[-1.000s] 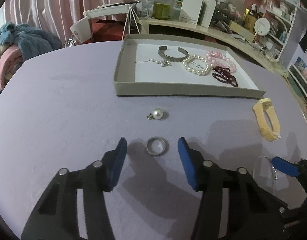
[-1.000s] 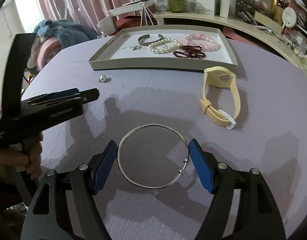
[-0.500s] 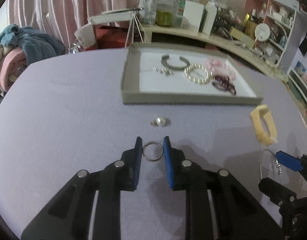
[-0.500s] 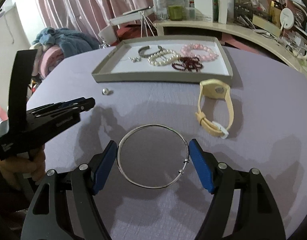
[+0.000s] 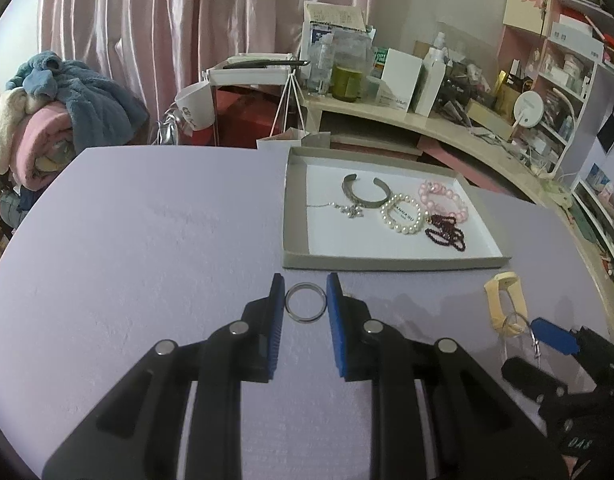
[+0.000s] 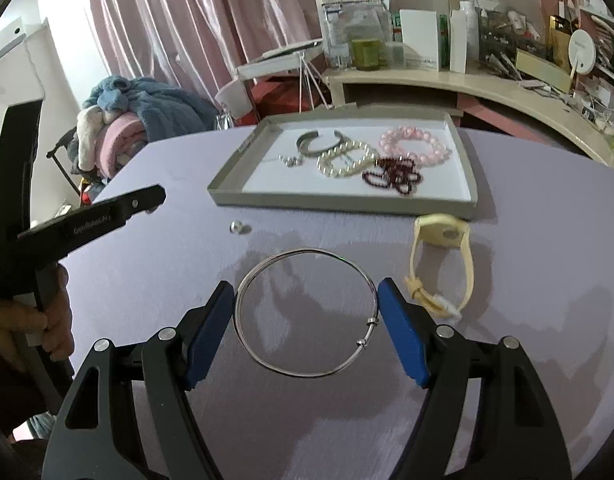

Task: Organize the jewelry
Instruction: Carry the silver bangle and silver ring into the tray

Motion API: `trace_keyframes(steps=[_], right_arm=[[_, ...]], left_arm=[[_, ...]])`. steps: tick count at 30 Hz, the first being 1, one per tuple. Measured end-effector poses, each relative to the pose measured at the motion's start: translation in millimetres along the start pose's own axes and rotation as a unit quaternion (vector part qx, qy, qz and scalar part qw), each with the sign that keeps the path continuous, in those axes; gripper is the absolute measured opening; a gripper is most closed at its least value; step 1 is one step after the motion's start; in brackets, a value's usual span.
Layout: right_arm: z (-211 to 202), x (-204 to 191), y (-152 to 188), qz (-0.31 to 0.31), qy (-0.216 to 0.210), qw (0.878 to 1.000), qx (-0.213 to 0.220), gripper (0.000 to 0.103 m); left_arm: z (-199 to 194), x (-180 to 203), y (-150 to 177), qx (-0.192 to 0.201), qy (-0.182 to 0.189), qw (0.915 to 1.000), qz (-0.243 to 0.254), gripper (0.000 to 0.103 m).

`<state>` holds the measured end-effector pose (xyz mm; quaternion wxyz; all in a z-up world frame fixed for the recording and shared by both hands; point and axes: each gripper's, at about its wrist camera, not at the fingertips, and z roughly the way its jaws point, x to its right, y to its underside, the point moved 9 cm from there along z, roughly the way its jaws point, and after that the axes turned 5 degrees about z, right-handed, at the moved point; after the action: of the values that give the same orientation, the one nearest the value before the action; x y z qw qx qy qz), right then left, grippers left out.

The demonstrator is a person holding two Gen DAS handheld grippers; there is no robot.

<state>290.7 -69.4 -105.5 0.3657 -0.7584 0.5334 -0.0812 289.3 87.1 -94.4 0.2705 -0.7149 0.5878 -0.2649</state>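
Left gripper (image 5: 305, 306) pinched small silver ring (image 5: 305, 308); right gripper (image 6: 305, 316) clamped thin silver bangle (image 6: 305, 312), both above lilac bench (image 5: 147, 248); pink curtains (image 5: 167, 32) behind.

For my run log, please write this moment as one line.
left gripper: shut on ring | right gripper: shut on bangle | tray: four bracelets, one necklace | loose: pearl, yellow watch

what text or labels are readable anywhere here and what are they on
"GenRobot AI": white print along the side of the left gripper, seen from the right wrist; small, so the reading is uncertain.
"DAS": partial letters on the right gripper body, low right in the left wrist view.
Print inside the pearl bracelet on the tray floor: too small to read.
Boxes and bottles on the shelf: blurred, unreadable.
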Motion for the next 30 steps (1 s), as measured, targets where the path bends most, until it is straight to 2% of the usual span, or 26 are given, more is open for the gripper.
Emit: trace_keyframes(steps=[8,15,19,30], right_arm=[[-3.3,19.7,-48.8,0.006,0.021,0.999,0.043,0.075],[13.5,43.0,-111.4,0.008,0.048,0.996,0.075,0.075],[44.2,49.5,-130.8,0.002,0.058,0.997,0.059,0.075],[126.3,73.8,-135.3,0.013,0.084,0.996,-0.015,0.075]], left_arm=[[1.9,6.7,-19.4,0.009,0.013,0.9998,0.009,0.021],[17.1,17.4,-60.4,0.02,0.033,0.9989,0.028,0.021],[32.0,23.7,-82.1,0.022,0.042,0.9982,0.037,0.021],[78.5,30.7,-119.3,0.019,0.043,0.9969,0.064,0.021]])
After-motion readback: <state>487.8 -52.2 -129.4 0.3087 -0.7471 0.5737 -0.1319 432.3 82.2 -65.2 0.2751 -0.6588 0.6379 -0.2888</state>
